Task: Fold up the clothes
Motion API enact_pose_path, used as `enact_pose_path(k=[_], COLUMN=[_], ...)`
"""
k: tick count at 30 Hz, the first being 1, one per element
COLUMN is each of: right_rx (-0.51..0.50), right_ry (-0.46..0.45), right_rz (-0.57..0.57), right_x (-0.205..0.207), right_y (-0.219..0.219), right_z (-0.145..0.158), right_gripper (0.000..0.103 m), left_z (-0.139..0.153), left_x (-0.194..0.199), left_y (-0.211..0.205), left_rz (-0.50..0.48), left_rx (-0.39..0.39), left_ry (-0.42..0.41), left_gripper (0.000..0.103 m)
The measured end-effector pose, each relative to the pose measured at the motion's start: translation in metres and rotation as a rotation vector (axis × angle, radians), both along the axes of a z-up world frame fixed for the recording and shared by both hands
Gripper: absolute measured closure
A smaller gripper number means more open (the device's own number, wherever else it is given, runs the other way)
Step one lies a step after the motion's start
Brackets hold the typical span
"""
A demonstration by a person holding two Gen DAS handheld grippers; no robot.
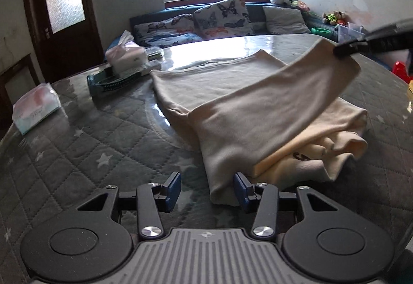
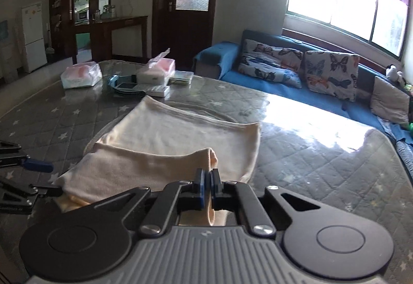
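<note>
Mid-fold | right gripper (image 2: 206,187) pinches cloth (image 1: 232,108) flap, lifted | left gripper (image 1: 206,188) wide, empty | lay flap flat, edges matched

The shirt (image 1: 240,108) was cream. The table cover (image 1: 85,154) was grey with white stars. The pillows (image 2: 330,72) had butterflies.

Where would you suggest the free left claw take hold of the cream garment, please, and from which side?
Take the near corner of the cream garment, coming in low and straight ahead along the table. That corner lies flat between the open left claw fingers, beside one pad, so a short push forward probably pinches its edge. The right claw is shut on the raised far flap, so this end is free.
</note>
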State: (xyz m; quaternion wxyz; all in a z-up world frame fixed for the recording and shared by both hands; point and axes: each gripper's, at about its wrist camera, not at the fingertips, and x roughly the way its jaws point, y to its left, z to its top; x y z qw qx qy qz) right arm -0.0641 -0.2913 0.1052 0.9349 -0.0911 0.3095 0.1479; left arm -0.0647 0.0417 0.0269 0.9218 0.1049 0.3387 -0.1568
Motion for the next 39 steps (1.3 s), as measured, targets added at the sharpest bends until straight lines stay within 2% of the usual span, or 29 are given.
enact_pose_path(k=[3, 8, 14, 18, 24, 29, 34, 39], right_rx=[-0.013, -0.022, -0.01, 0.005, 0.016, 0.022, 0.005, 0.015], right_ry=[0.038, 0.175, 0.104, 0.084, 0.128, 0.15, 0.138, 0.175], right_rz=[-0.026, -0.043, -0.032, -0.008, 0.026, 0.026, 0.062, 0.05], right_x=[0.006, 0.018, 0.018, 0.029, 0.045, 0.046, 0.03, 0.024], right_y=[-0.004, -0.009, -0.014, -0.008, 0.007, 0.003, 0.001, -0.003], right_z=[-0.013, -0.057, -0.036, -0.033, -0.056, -0.064, -0.052, -0.063], right_gripper=[0.099, 0.095, 0.094, 0.094, 0.094, 0.094, 0.093, 0.093], left_z=[-0.002, 0.009, 0.038, 0.044, 0.02, -0.002, -0.001, -0.001], left_x=[-0.001, 0.0, 0.008, 0.028, 0.065, 0.085, 0.077, 0.072], left_y=[0.004, 0.012, 0.018, 0.001, -0.028, -0.034, -0.022, -0.017], left_rz=[-0.009, -0.024, -0.041, -0.052, -0.048, -0.024, -0.036, -0.033], left_rx=[0.009, 0.017, 0.001, -0.052, -0.069, -0.066, -0.069, -0.057], left_ry=[0.008, 0.003, -0.061, -0.068, -0.014, 0.033, 0.015, 0.008], left_gripper=[0.056, 0.056, 0.056, 0.058, 0.072, 0.072, 0.07, 0.07])
